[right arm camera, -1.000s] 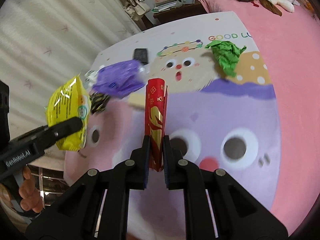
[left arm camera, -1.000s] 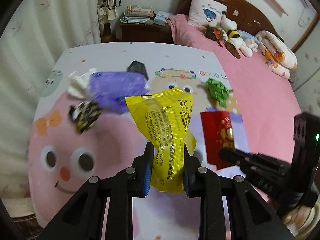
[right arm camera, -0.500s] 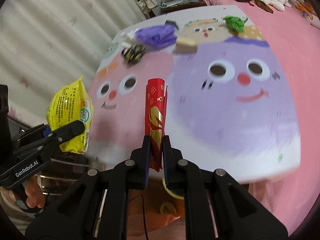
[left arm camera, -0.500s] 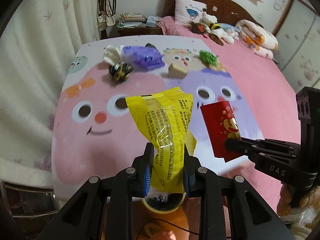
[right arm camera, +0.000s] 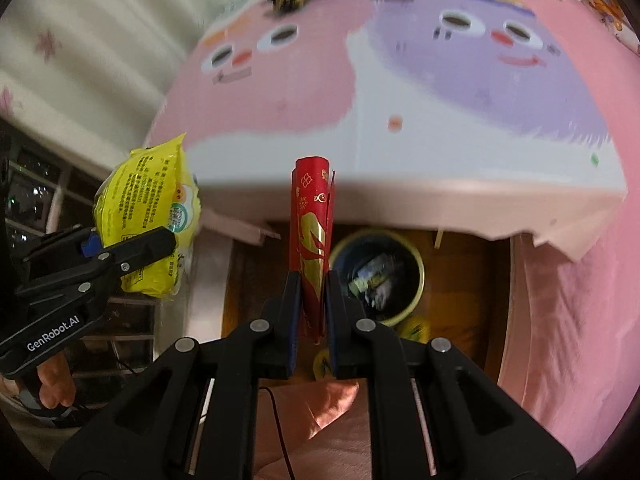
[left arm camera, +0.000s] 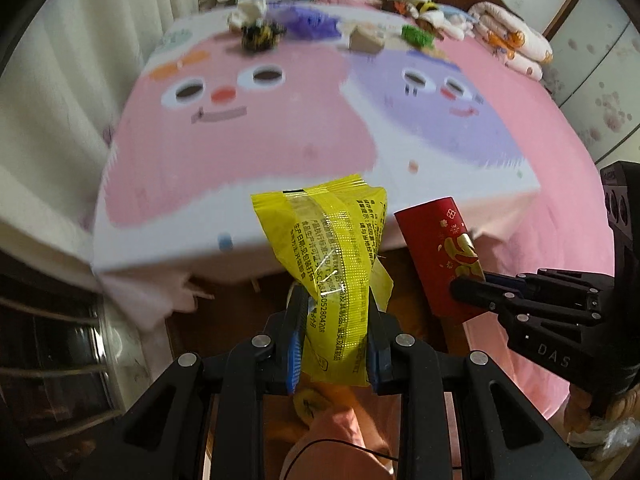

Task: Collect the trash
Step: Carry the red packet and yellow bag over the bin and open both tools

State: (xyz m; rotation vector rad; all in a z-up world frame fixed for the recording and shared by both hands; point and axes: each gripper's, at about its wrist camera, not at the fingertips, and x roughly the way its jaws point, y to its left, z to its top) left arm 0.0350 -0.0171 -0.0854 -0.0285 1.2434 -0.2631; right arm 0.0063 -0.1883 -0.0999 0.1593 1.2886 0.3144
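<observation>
My left gripper (left arm camera: 334,344) is shut on a yellow snack wrapper (left arm camera: 330,264), held upright off the near edge of the table; the same wrapper (right arm camera: 148,216) shows at left in the right wrist view. My right gripper (right arm camera: 312,308) is shut on a red envelope with gold print (right arm camera: 312,224), also seen as the red envelope (left arm camera: 438,256) at right in the left wrist view. Below the envelope stands a round bin with a yellow rim (right arm camera: 376,276) on the floor, some trash inside. Both grippers hover above the floor in front of the table.
The table with its pink and purple cartoon cloth (left arm camera: 280,132) carries, at its far end, a black-and-yellow wrapper (left arm camera: 258,36), a purple bag (left arm camera: 312,24), a tan block (left arm camera: 366,40) and a green crumpled piece (left arm camera: 418,36). A pink bed (left arm camera: 560,184) lies right. A curtain (left arm camera: 60,80) hangs left.
Both grippers have drawn back from over the table to beyond its near edge and tilted down. The floor and the bin have come into view. Both holds are unchanged.
</observation>
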